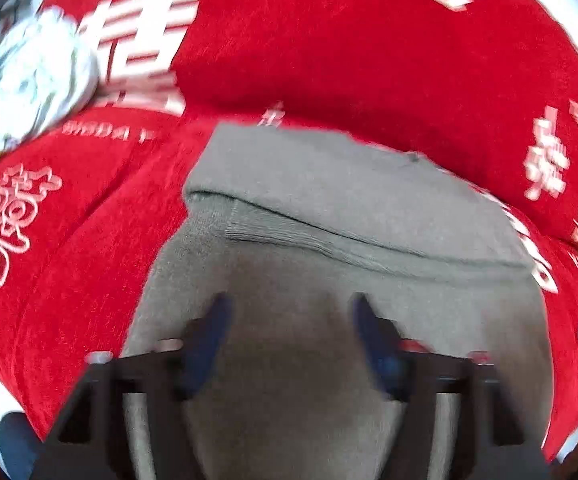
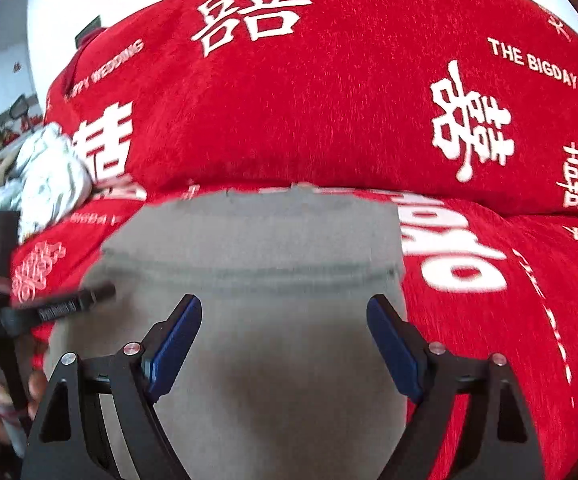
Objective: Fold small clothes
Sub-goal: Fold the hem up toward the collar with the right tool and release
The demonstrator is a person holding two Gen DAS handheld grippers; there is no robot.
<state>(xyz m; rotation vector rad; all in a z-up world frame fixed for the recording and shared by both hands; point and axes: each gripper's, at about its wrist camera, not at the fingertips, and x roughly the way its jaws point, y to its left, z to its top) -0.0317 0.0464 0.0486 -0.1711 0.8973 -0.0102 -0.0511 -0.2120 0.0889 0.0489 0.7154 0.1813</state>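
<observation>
Grey garment [image 1: 329,208] lies centre frame on the red cover [image 1: 369,60]; both left gripper [image 1: 289,320] and right gripper [image 2: 285,332] hover released: pinch matching corners evenly for a square fold

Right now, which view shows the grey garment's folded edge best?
The left wrist view: the grey garment shows its folded edge as a distinct ridge across the cloth. In the right wrist view the garment shows only a blurred seam.
</observation>
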